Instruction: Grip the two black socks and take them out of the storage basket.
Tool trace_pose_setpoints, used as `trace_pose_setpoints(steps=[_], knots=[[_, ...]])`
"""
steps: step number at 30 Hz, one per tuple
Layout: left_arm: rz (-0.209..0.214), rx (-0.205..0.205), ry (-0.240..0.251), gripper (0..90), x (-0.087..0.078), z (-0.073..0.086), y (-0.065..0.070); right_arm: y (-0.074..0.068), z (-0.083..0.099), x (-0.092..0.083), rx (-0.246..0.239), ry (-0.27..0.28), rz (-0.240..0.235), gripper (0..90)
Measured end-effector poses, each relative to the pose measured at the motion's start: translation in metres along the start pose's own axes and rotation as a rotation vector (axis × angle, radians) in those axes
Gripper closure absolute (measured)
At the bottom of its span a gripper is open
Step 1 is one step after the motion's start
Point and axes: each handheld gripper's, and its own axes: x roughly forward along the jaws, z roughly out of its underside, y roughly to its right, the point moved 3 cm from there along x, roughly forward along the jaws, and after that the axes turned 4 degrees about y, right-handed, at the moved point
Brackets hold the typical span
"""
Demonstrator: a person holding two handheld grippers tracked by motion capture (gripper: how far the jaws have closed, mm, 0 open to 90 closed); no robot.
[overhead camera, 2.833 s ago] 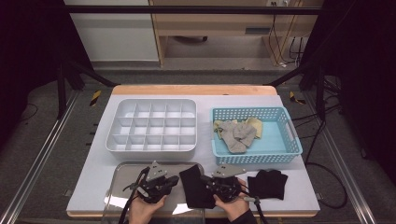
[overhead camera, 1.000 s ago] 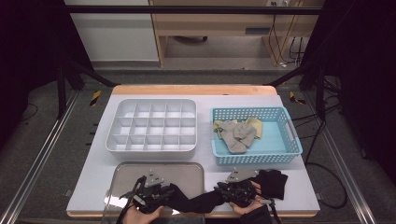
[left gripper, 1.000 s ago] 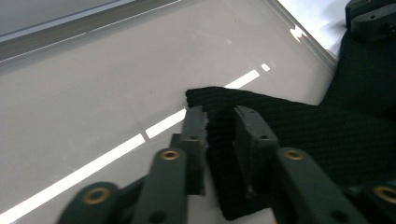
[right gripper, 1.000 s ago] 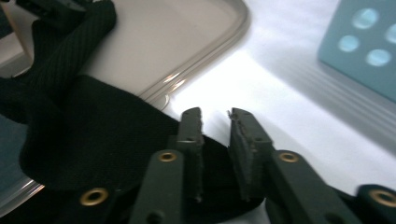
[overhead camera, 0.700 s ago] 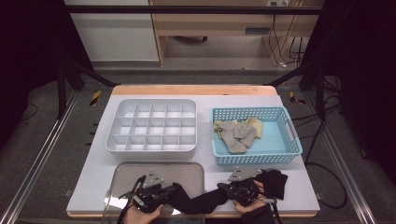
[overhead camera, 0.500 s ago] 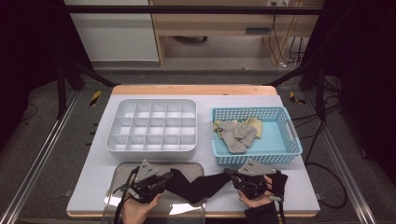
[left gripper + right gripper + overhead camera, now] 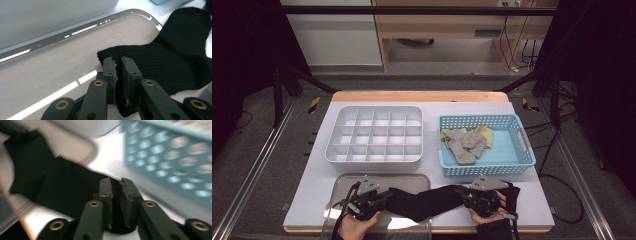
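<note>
Left gripper view: plain black sock (image 7: 175, 57)

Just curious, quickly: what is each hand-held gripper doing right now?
Left hand-held gripper: closed on one end of the black sock.
Right hand-held gripper: closed on the sock's other end.

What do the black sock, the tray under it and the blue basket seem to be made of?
Sock: knitted fabric, matte; fine ribs show in the weave. Tray: probably polished metal, since its rim mirrors bright streaks of light. Basket: likely moulded plastic, with evenly perforated walls and a uniform light blue colour.
</note>
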Motion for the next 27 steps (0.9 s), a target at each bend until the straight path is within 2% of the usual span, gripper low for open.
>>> trace_pose_setpoints(steps=[2,3,6,8,11,14,18,23,27], knots=[[0.000,-0.001,0.001,78.9,0.000,0.001,0.000,0.007,0.001,-0.003,0.023,0.010,0.036,74.2],[0.002,0.000,-0.001,77.2,0.001,0.001,0.000,0.011,0.003,-0.002,0.034,0.002,0.059,73.9],[0.009,0.001,-0.002,74.0,0.002,0.003,0.001,0.017,0.011,0.005,0.051,-0.037,0.083,71.5],[0.011,0.003,-0.013,73.2,0.004,0.004,0.002,0.019,0.016,0.009,0.057,-0.065,0.076,71.5],[0.000,0.012,-0.027,78.5,0.007,0.005,0.005,0.017,0.019,0.014,0.056,-0.091,0.057,77.4],[0.001,0.028,-0.030,84.5,0.007,0.005,0.008,0.013,0.019,0.014,0.053,-0.104,0.037,86.1],[0.002,0.029,-0.021,86.5,0.007,0.003,0.007,0.013,0.018,0.013,0.062,-0.108,0.029,88.0],[-0.025,0.039,0.025,86.6,0.006,-0.007,0.000,0.022,0.013,0.002,0.077,-0.059,0.080,88.3],[-0.056,0.056,0.035,86.4,0.015,-0.012,-0.003,0.024,0.016,0.004,0.084,-0.086,0.101,87.7]])
